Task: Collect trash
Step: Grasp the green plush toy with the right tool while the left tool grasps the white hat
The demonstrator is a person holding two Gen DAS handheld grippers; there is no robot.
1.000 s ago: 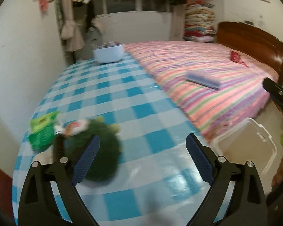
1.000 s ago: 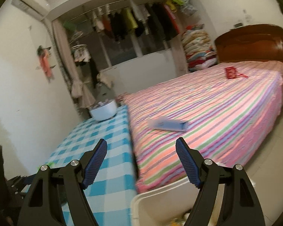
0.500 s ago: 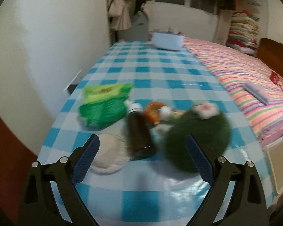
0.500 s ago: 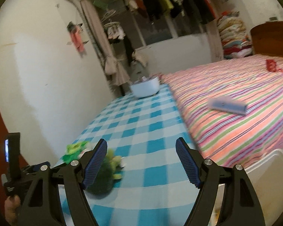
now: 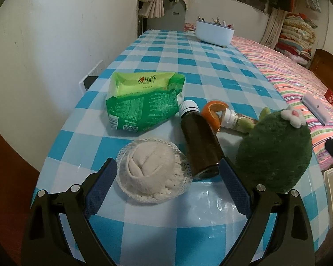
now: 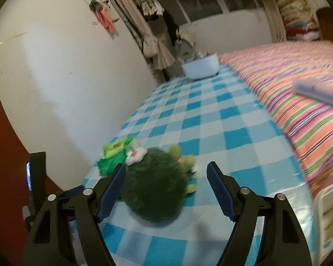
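Both wrist views near checked table (image 5: 188,71)

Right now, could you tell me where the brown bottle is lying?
In the left wrist view the brown bottle lies on its side on the checked table, between the white lace-edged bundle and the green plush toy, cap towards the green packet.

on the blue-checked table (image 5: 211,71) lie a crumpled green wrapper (image 5: 142,102), a white paper liner holding a pale lump (image 5: 153,166), a dark brown bottle (image 5: 199,141) on its side, a curl of orange peel (image 5: 213,113) and a small clear bottle (image 5: 237,122) lying flat.
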